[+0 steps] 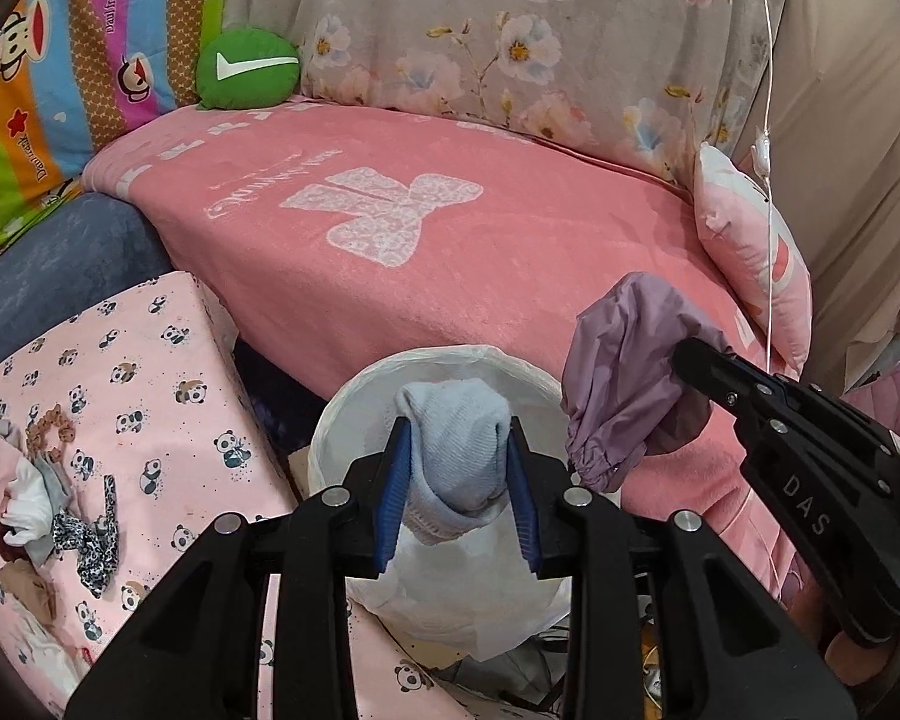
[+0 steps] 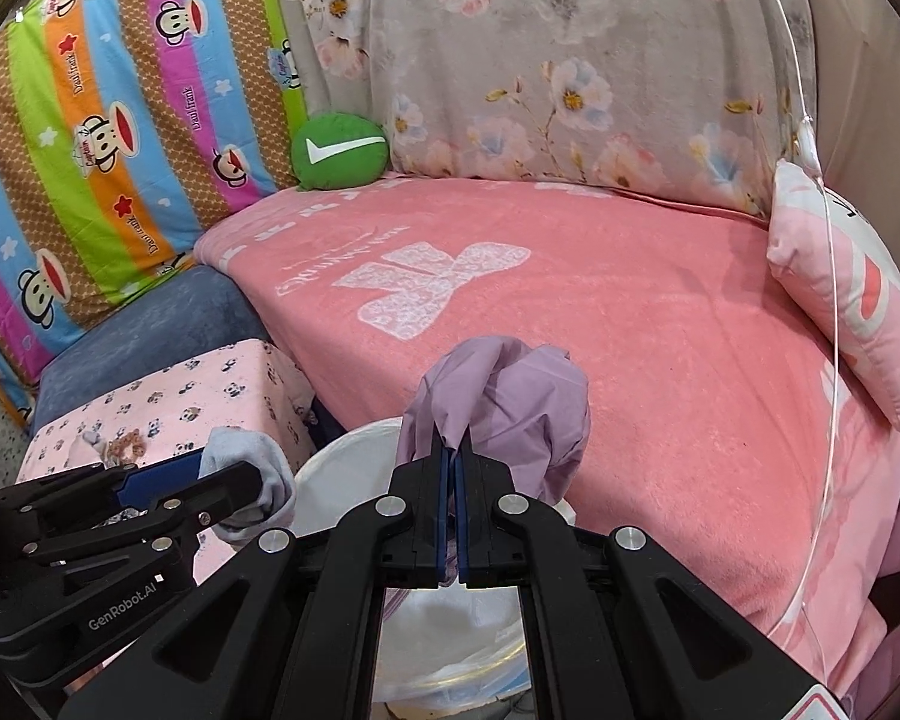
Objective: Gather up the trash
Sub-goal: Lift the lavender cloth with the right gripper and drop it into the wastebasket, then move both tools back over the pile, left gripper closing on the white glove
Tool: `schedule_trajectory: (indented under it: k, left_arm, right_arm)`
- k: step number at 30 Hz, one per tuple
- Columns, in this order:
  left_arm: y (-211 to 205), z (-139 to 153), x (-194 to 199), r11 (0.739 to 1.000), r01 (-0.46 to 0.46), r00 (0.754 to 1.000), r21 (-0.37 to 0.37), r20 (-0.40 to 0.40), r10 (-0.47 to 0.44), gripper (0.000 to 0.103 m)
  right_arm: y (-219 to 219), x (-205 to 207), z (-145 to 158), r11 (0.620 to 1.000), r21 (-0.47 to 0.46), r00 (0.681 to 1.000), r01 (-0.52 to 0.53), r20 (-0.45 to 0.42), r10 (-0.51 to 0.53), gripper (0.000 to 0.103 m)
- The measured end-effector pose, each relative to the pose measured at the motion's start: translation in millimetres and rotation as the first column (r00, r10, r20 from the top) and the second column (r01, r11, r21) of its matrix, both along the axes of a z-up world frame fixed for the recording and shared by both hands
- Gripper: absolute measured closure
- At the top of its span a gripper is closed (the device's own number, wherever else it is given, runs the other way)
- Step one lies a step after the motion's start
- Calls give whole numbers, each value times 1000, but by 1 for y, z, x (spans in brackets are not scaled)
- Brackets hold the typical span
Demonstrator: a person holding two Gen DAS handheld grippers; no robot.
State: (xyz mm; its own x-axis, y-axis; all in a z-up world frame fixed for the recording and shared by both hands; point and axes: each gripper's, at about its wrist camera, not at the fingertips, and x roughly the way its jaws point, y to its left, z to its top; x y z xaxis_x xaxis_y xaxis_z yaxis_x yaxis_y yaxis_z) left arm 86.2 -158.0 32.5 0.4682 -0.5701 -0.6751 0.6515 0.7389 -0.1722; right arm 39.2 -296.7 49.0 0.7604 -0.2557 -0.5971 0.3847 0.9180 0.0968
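Note:
My left gripper (image 1: 457, 429) is shut on a rolled light-blue sock (image 1: 456, 450) and holds it over the white lined trash bin (image 1: 354, 414). My right gripper (image 2: 453, 450) is shut on a crumpled purple cloth (image 2: 510, 402) and holds it above the bin's far rim (image 2: 342, 450). The right gripper also shows in the left wrist view (image 1: 687, 354) with the purple cloth (image 1: 624, 378). The left gripper and its sock (image 2: 246, 462) show at the lower left of the right wrist view.
A panda-print stool (image 1: 138, 372) at the left carries a pile of small cloth scraps (image 1: 48, 480). Behind the bin is a sofa with a pink blanket (image 1: 450, 252), a green cushion (image 1: 249, 67) and a pink pillow (image 1: 750, 252). A thin white cord (image 2: 828, 300) hangs at the right.

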Motion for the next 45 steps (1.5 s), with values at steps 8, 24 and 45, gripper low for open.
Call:
schedule_trajectory:
  k: [8,24,45]
  left_arm:
    - [1,5,-3,999,-42,997,-11,60,42,18]
    - [26,15,1,994,-98,992,-44,75,101,16]
    - [102,18,3,970,-234,968,-70,80,239,12]
  right_arm:
    - [1,1,-2,1000,-3,1000,9,7,-9,96]
    - [24,0,19,999,-32,998,-7,57,8,67]
    - [71,5,26,997,-42,995,-72,64,75,57]
